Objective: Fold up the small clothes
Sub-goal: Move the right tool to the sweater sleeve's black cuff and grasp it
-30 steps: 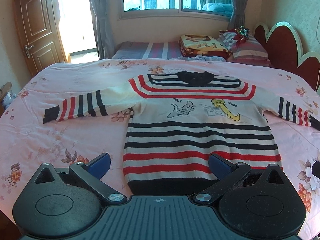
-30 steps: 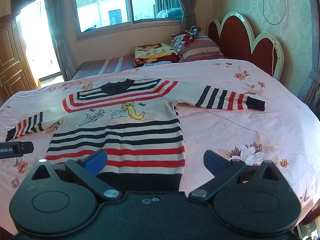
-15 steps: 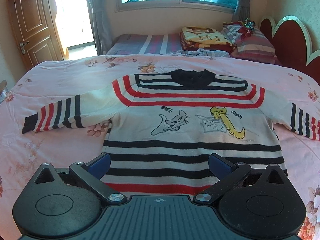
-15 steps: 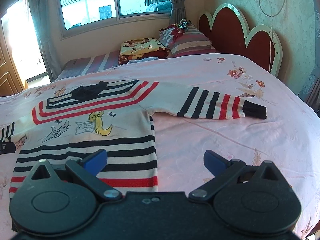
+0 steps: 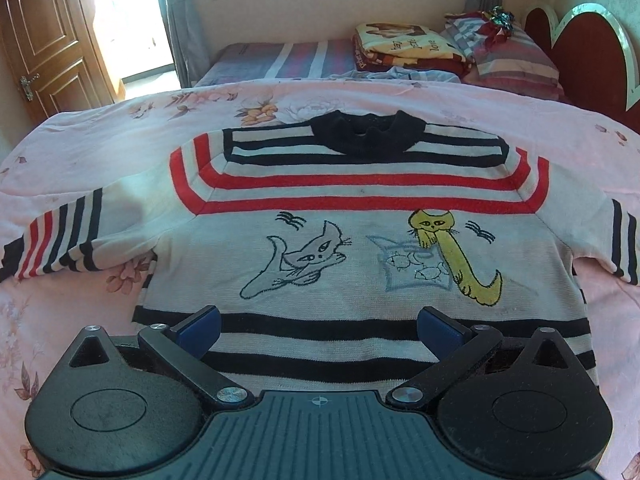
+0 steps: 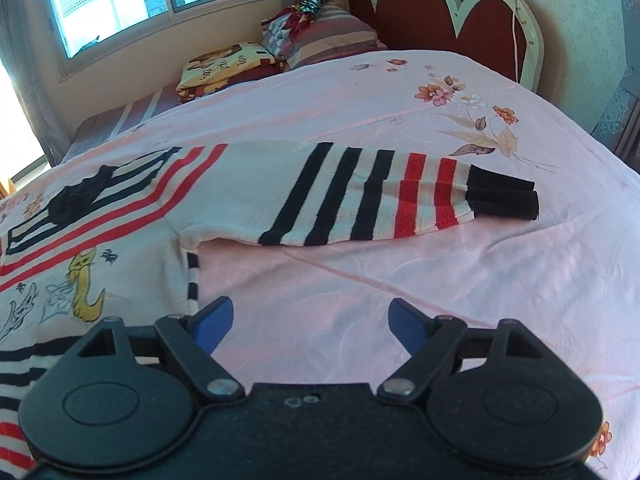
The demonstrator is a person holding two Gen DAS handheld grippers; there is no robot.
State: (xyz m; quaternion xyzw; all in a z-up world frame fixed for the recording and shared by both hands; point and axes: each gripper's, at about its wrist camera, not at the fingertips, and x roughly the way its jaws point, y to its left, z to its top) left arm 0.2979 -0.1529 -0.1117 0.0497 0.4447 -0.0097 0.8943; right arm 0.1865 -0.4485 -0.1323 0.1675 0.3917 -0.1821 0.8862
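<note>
A small white sweater (image 5: 360, 248) with red and black stripes and two cartoon cats lies flat, face up, on the pink bed sheet (image 5: 80, 152), sleeves spread to both sides. My left gripper (image 5: 318, 330) hovers open over the sweater's lower body, nothing between its blue fingertips. In the right wrist view the right sleeve (image 6: 384, 196) stretches out with its black cuff (image 6: 504, 198) to the right. My right gripper (image 6: 310, 322) hangs over bare sheet beside the sweater's side edge; its jaws are closing, with nothing between them.
Folded blankets (image 5: 404, 46) and striped pillows (image 5: 508, 54) are stacked at the far side of the bed. A red scalloped headboard (image 6: 440, 12) rises at the right, a wooden door (image 5: 44, 40) at the far left. Windows with curtains stand behind.
Both grippers have moved forward and down toward the sweater, which looms larger. The right gripper has swung right toward the sleeve, and its fingertips stand a little closer together.
</note>
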